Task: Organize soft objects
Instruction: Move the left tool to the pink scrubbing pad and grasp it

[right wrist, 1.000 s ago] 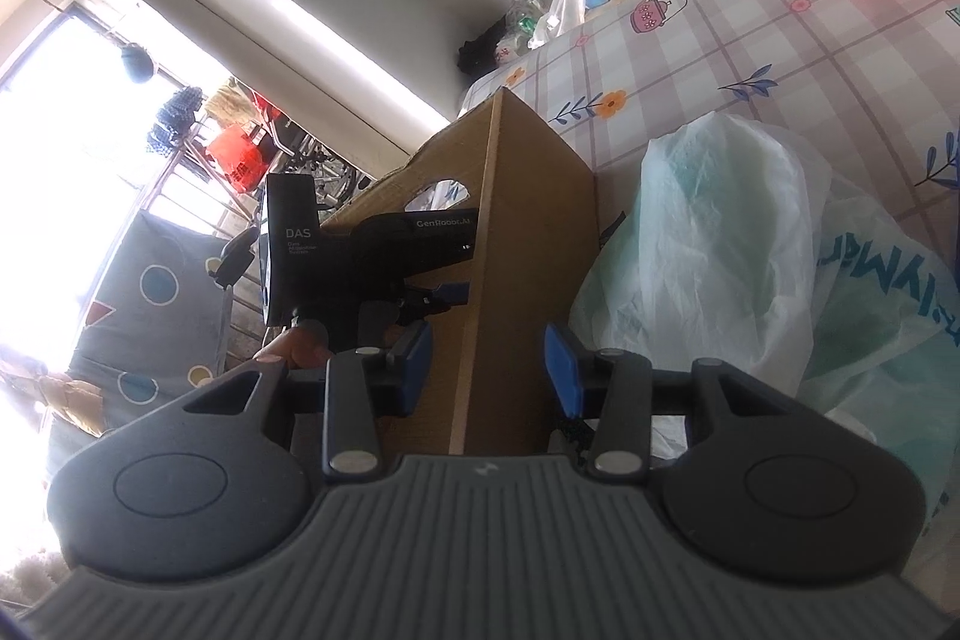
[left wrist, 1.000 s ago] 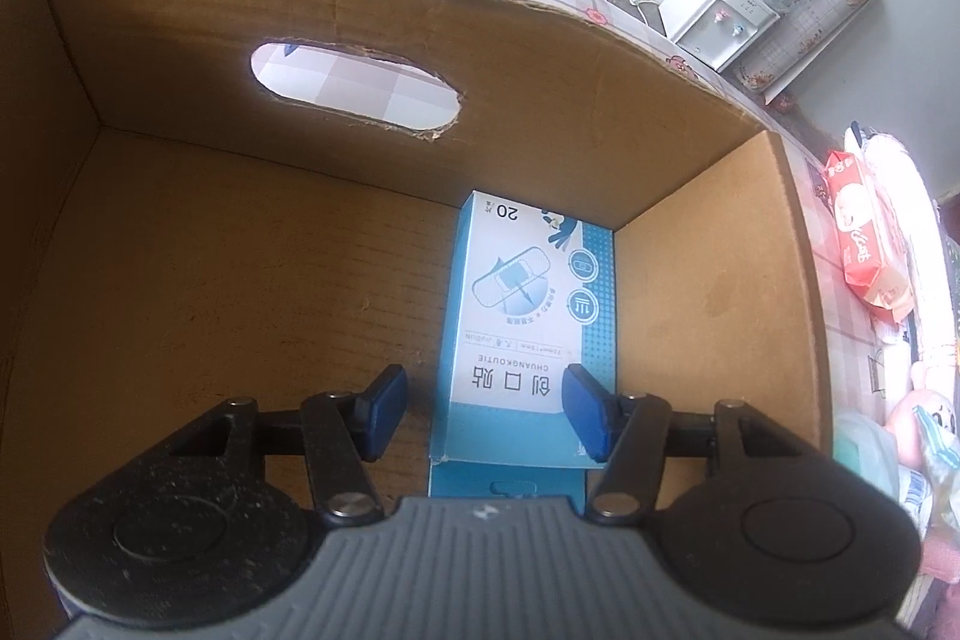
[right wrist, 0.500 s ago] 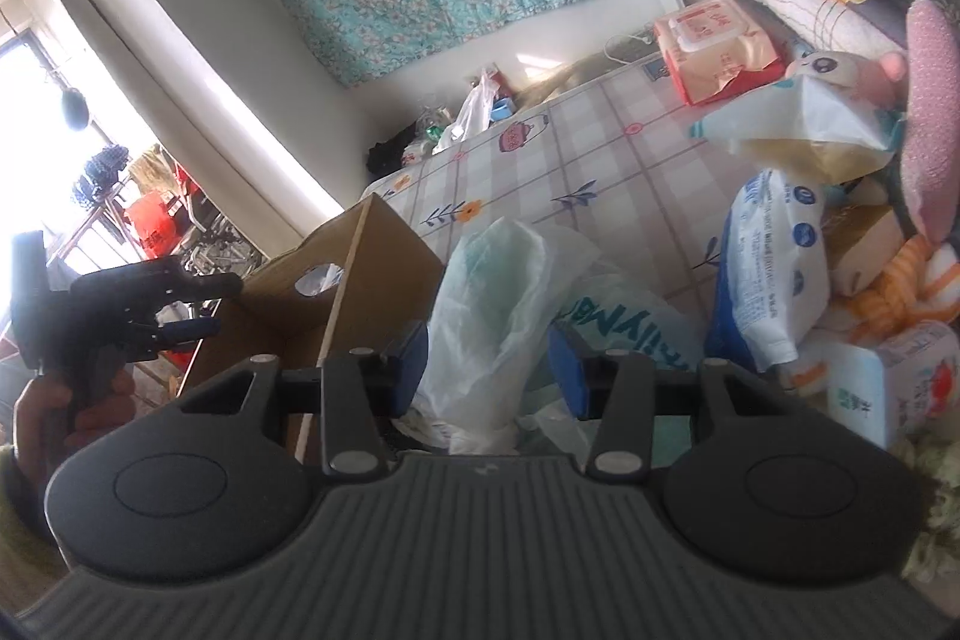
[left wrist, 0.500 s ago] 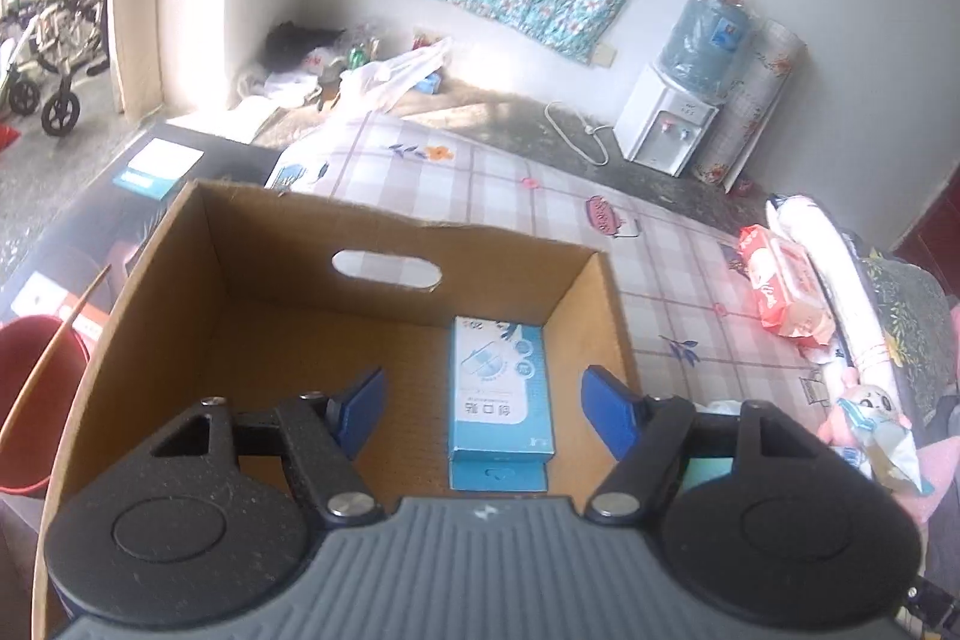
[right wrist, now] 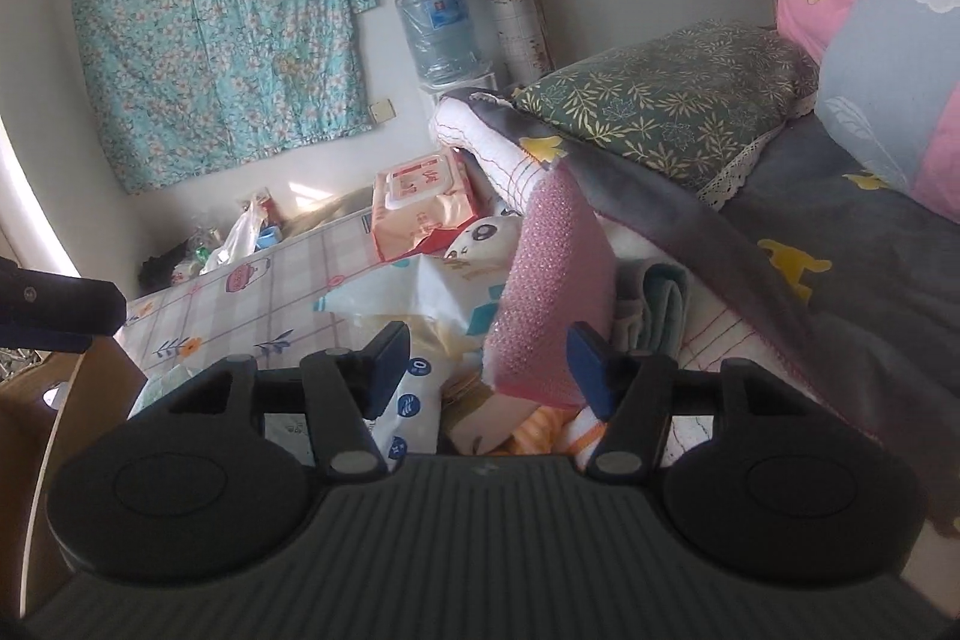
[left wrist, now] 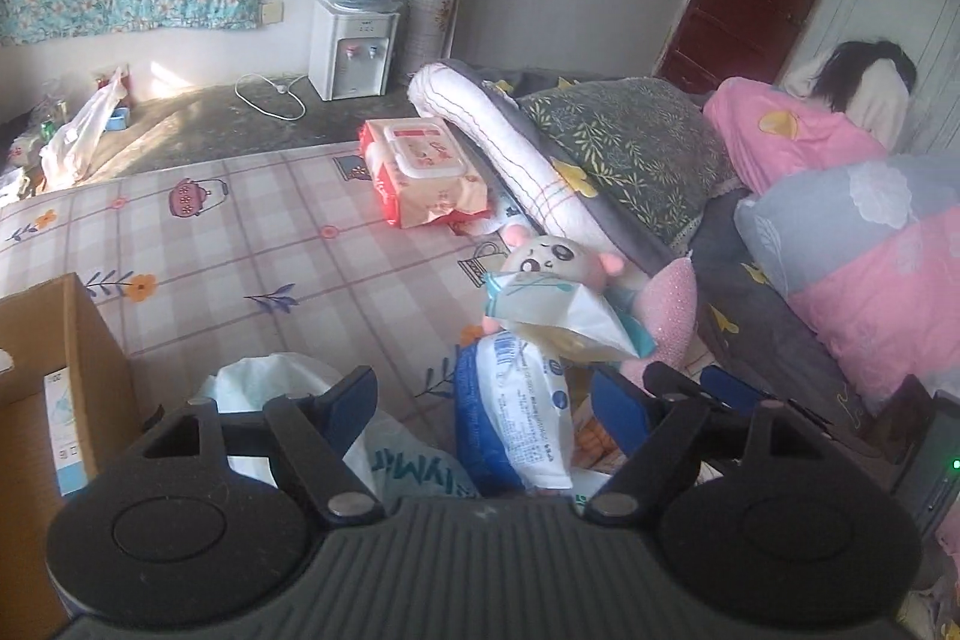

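Main risk: the soft pile is tangled. The blue-and-white tissue pack lies under a crumpled white packet, which leans on the plush toy and the pink textured pad. Pulling any 1 item will likely drag or topple its neighbours. The thin plastic bag just left of the pack could snag on a finger and come along.

2nd risk: both grippers aim at the same pile. In the left wrist view, the right gripper's blue pads show just past the left gripper's right finger, so a finger clash looks likely if both close in together.

3rd risk: the tissue pack is slippery film; a shallow pinch may slide off.

Pose:
- Left gripper: jaws spread wide, holding nothing, hovering above the tissue pack and pointing toward the far bedding. Cardboard box sits at its near left, with a light blue carton already inside.
- Right gripper: jaws also apart, nothing clamped, low over the pile. The pink pad stands between its pads, close to the right one; contact cannot be told.

The red wet-wipes pack lies far off on the checked sheet, well apart from both.
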The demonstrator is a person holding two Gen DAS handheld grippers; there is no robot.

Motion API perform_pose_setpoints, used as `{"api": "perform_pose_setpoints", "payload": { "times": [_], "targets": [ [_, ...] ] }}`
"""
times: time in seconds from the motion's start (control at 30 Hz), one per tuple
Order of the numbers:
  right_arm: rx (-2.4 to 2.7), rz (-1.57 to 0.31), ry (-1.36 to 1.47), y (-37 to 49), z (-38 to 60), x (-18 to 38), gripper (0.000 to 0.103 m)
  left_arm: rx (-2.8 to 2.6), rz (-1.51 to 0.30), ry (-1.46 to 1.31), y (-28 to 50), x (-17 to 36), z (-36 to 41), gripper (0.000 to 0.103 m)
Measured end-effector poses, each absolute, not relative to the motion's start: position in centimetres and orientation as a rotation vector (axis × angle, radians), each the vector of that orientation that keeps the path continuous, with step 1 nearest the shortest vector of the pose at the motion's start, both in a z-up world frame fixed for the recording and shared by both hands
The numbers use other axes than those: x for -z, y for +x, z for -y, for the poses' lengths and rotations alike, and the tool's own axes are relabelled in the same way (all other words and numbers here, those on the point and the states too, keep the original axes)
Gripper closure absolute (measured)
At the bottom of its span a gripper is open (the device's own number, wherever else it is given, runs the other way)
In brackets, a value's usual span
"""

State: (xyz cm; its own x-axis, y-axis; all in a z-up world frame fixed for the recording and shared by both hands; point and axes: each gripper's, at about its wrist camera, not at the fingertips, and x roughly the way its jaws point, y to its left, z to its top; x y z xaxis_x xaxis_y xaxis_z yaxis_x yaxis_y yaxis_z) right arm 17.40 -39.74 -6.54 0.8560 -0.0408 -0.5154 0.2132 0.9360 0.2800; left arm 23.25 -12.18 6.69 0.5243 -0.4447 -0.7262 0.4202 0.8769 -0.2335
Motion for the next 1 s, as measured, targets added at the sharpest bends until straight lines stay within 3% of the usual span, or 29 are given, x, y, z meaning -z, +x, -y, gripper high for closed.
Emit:
{"api": "perform_pose_setpoints", "payload": {
  "times": [0.17, 0.23, 0.37, 0.73, 1.0],
  "targets": [
    [0.157, -0.595, 0.287, 20.9, 40.5, 9.4, 0.048, 0.529, -0.974, -0.083, 23.6, -3.7, 15.2, 0.033],
    [0.161, -0.607, 0.274, 21.3, 41.0, 10.3, 0.064, 0.528, -1.003, -0.093, 23.4, -3.0, 15.5, 0.036],
    [0.178, -0.570, 0.252, 19.3, 41.2, 10.0, 0.073, 0.537, -1.005, -0.101, 22.5, -2.8, 15.3, 0.036],
    [0.051, -0.432, -0.050, 11.3, 32.1, 6.6, 0.074, 0.648, -1.008, -0.251, 19.9, -4.5, 11.8, 0.032],
    [-0.128, -0.458, -0.263, 10.7, 23.4, 8.3, 0.074, 0.563, -1.000, -0.253, 18.6, -4.1, 7.0, 0.033]
  ]
}}
